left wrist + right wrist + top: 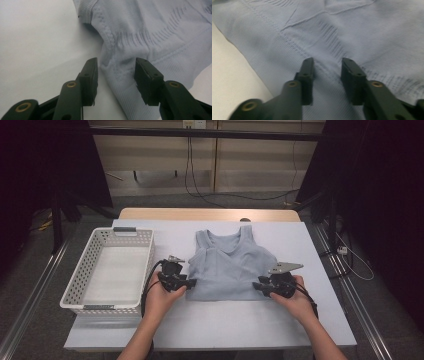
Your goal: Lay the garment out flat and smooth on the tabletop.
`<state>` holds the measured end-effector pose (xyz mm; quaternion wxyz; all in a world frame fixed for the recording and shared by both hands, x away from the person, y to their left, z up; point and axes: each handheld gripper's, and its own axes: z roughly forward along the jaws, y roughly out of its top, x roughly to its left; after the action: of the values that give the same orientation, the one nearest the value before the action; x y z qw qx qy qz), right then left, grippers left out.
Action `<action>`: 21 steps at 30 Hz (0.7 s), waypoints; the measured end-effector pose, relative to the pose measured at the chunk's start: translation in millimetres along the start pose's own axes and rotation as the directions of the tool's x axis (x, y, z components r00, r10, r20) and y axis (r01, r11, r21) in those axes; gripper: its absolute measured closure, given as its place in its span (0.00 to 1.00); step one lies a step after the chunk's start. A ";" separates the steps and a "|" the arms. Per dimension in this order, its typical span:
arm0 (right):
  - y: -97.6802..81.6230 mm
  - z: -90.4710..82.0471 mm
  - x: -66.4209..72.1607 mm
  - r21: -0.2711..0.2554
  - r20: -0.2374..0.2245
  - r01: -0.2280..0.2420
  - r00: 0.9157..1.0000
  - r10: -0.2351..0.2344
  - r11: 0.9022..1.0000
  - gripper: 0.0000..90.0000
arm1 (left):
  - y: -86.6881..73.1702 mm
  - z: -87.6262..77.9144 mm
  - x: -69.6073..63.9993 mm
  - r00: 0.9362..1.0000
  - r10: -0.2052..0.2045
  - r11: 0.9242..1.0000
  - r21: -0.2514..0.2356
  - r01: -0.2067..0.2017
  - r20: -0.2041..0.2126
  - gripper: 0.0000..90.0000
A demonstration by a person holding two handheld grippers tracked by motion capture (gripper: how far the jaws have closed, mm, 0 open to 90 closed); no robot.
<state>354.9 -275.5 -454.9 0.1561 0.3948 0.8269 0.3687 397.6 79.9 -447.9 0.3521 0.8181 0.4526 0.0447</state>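
Pale blue ribbed knit lies spread on the white table cover (225,320): a sleeveless top (231,265), neck toward the far edge and hem toward the person, folded or doubled so that its lower edge runs straight between the two grippers. The left gripper (189,283) sits at the top's lower left corner, held in the person's left hand (161,296), with its tips at the fabric's edge. In the left gripper view its two black fingers (90,75) stand apart at a middling width, and a bunched ridge of the top (140,32) lies in the gap between them; neither pad presses on the cloth, and bare table shows just outside the finger on that view's left. The right gripper (258,286), in the right hand (297,302), rests at the top's lower right corner. In the right gripper view its fingers (308,72) are set somewhat narrower, hovering over flat fabric (352,27) with a strip of ribbed hem running between them; the pads do not pinch it, and the cloth's edge and the table lie off past the finger on that view's left. A white plastic basket (85,280) stands just beyond the left gripper, on the side away from the top, well apart from the right gripper.
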 end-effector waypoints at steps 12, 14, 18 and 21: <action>4.9 1.7 2.0 -0.010 -0.009 -0.015 1.000 0.015 1.000 0.96 | -2.4 6.2 -0.9 1.000 -0.007 1.000 0.005 0.007 0.000 0.85; 6.2 0.5 0.9 -0.017 -0.012 -0.022 1.000 0.022 1.000 0.96 | -1.4 6.4 -1.9 1.000 -0.013 1.000 0.010 0.012 0.017 0.91; 6.9 0.2 -0.8 -0.024 -0.017 -0.029 0.999 0.029 0.999 0.96 | 2.0 3.8 -4.2 1.000 0.004 1.000 0.011 -0.004 0.008 0.97; 7.8 -1.8 -2.4 -0.039 -0.022 -0.042 0.999 0.041 0.998 0.96 | 6.2 -7.4 -2.6 1.000 -0.016 1.000 -0.019 0.016 0.016 0.97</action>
<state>359.7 -275.0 -448.0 0.1473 0.4048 0.8128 0.3921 397.5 79.7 -437.9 0.3637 0.8114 0.4558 0.0399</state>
